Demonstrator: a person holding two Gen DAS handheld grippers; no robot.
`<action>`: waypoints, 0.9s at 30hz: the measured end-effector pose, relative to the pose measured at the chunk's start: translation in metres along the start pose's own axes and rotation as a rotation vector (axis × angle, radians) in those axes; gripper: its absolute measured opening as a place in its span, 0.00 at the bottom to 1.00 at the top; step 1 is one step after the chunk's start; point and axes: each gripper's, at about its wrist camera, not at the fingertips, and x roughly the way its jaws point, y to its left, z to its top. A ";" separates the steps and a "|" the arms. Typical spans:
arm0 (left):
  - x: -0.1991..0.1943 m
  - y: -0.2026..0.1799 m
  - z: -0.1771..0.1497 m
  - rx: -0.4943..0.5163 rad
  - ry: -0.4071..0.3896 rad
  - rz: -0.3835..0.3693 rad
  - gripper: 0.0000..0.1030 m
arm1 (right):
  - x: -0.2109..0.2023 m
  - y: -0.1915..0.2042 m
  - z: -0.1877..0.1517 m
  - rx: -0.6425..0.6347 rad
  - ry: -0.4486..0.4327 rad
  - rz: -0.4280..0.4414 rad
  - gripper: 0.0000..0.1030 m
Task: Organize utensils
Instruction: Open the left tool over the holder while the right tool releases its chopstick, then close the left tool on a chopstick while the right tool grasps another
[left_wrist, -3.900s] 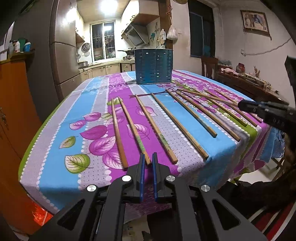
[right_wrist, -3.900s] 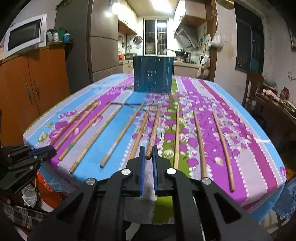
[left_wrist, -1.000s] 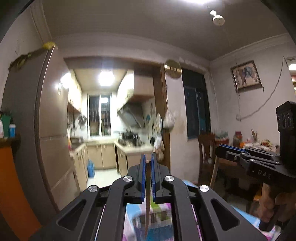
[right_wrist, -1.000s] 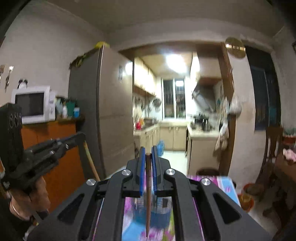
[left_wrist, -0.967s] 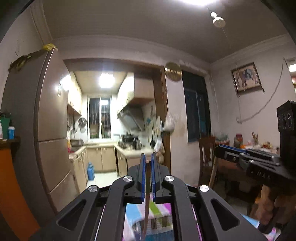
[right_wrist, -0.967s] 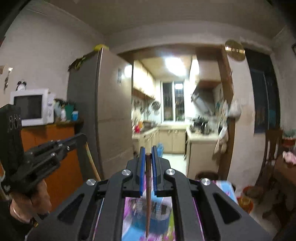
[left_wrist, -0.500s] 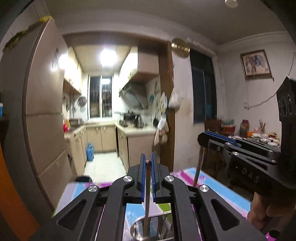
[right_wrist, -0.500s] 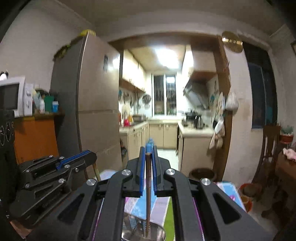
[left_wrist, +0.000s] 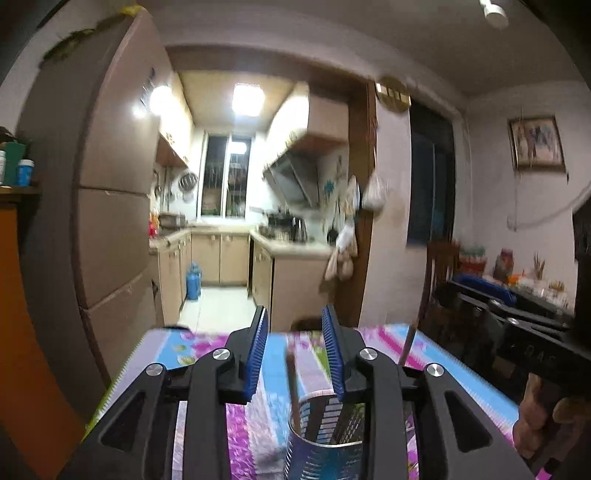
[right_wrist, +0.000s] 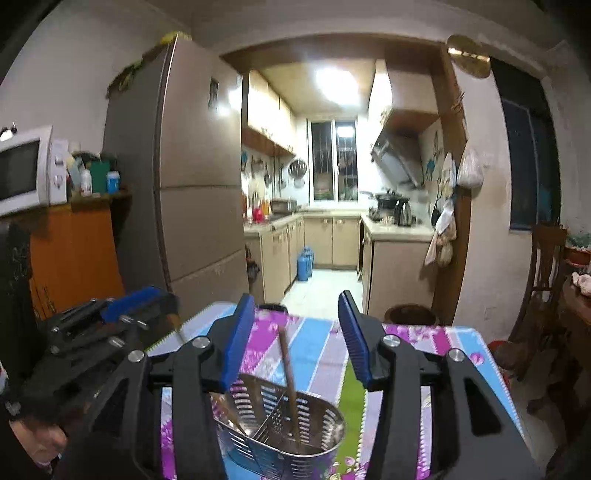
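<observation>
The right gripper (right_wrist: 297, 332) is seen closest, and its blue jaws are opening. A brown chopstick (right_wrist: 289, 384) stands between the pads but is not touched by them. Its lower end is down inside the metal holder (right_wrist: 280, 428), in the right part, past the wall in the middle. A second stick (right_wrist: 229, 410) can be seen in the left part, but it is blurred.

The jaws of the left gripper (left_wrist: 294, 350) are opening too, with a narrower gap. A chopstick (left_wrist: 293, 384) is seen between them, free of the pads, with its tip in the holder (left_wrist: 325, 439).

The holder is placed on the flowered tablecloth (right_wrist: 317, 350), toward the far edge of the table.

Farther back, the kitchen is seen through a doorway, with a blue bottle (right_wrist: 306, 264) on the floor and a tall fridge (right_wrist: 199, 177) to the left.
</observation>
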 end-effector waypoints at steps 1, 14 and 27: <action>-0.019 0.004 0.011 -0.011 -0.043 0.005 0.32 | -0.013 -0.003 0.005 0.001 -0.021 -0.002 0.44; -0.271 0.000 -0.005 0.177 -0.273 0.099 0.74 | -0.255 0.000 -0.033 -0.082 -0.209 -0.138 0.76; -0.326 -0.050 -0.180 0.171 0.249 -0.056 0.58 | -0.292 0.029 -0.190 -0.071 0.244 -0.223 0.20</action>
